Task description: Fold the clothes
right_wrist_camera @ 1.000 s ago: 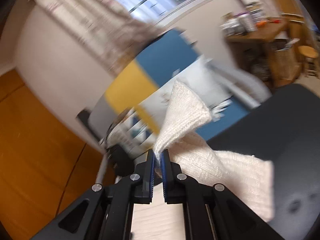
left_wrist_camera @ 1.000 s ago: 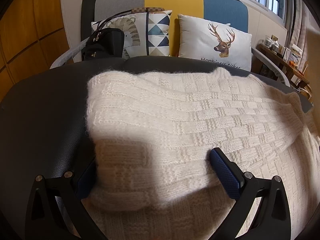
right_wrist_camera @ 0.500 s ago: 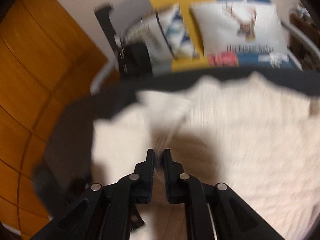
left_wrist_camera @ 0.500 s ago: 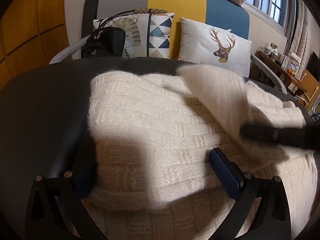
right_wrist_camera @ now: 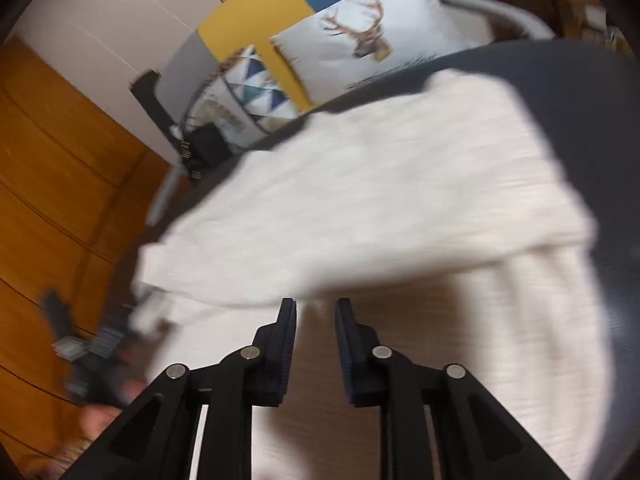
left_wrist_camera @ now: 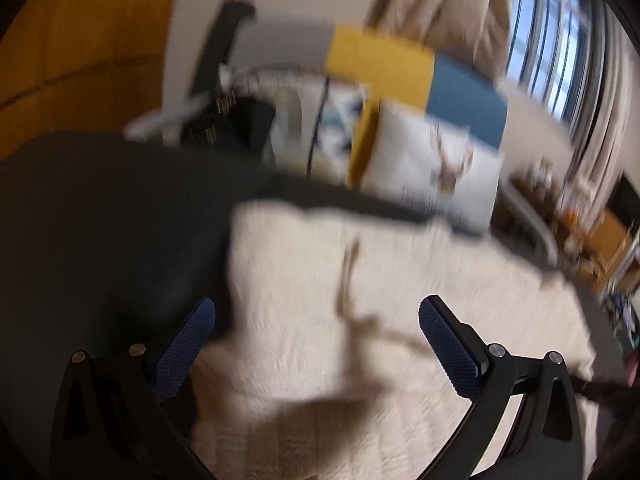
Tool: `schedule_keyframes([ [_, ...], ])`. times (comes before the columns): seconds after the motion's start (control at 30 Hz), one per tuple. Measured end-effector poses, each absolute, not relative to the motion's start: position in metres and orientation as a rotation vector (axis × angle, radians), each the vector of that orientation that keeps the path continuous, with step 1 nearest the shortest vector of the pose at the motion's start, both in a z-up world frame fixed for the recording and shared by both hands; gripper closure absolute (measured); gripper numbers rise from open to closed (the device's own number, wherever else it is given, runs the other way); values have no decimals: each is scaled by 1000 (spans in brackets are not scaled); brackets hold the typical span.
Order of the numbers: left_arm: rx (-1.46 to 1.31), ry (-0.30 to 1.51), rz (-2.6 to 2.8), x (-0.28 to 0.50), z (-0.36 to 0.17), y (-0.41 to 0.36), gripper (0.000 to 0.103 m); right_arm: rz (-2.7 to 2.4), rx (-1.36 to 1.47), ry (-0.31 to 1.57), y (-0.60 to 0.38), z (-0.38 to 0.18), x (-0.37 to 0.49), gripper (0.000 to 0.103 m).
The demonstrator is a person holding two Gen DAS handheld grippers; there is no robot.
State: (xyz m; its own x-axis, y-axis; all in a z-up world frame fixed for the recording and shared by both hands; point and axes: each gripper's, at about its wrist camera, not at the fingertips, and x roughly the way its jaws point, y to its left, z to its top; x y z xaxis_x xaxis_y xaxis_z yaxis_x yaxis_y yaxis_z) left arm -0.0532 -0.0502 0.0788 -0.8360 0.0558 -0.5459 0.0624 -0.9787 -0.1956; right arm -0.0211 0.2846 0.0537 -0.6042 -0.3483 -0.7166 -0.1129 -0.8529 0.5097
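Both cameras sit low and close over the cream sweater (left_wrist_camera: 360,320) (right_wrist_camera: 380,208), each looking forward along its own fingers toward the deer pillow (left_wrist_camera: 436,164) (right_wrist_camera: 360,36). The left wrist view faces it nearly level; the right wrist view is rolled, tilting the pillow. Both views share sweater, pillow and dark desk (left_wrist_camera: 100,208) (right_wrist_camera: 592,92).

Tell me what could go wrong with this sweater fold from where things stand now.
The folded flap of the cream sweater lies loose; the right gripper stands open with nothing between its fingers, so the flap could slide back or bunch. The left gripper is also open above the fabric, and both views are motion-blurred: a fast pass might snag the fuzzy knit and drag it across the dark table.
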Motion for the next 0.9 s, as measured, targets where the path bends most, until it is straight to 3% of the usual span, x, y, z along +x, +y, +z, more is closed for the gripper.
schedule_keyframes([
  [0.1, 810, 231, -3020, -56, 87, -37, 0, -2643, 1328, -786, 306, 52, -11, 93],
  [0.33, 1214, -14, -2858, -109, 47, -5, 0, -2753, 1319, -881, 322, 49, -18, 97],
  [0.63, 1257, -25, -2848, -111, 34, -5, 0, -2790, 1316, -1040, 333, 43, -38, 98],
  [0.73, 1256, -19, -2851, -107, 32, -6, 0, -2844, 1322, -967, 331, 46, -37, 98],
  [0.9, 1258, -23, -2849, -110, 31, -6, 0, -2986, 1358, -676, 316, 55, -38, 96],
])
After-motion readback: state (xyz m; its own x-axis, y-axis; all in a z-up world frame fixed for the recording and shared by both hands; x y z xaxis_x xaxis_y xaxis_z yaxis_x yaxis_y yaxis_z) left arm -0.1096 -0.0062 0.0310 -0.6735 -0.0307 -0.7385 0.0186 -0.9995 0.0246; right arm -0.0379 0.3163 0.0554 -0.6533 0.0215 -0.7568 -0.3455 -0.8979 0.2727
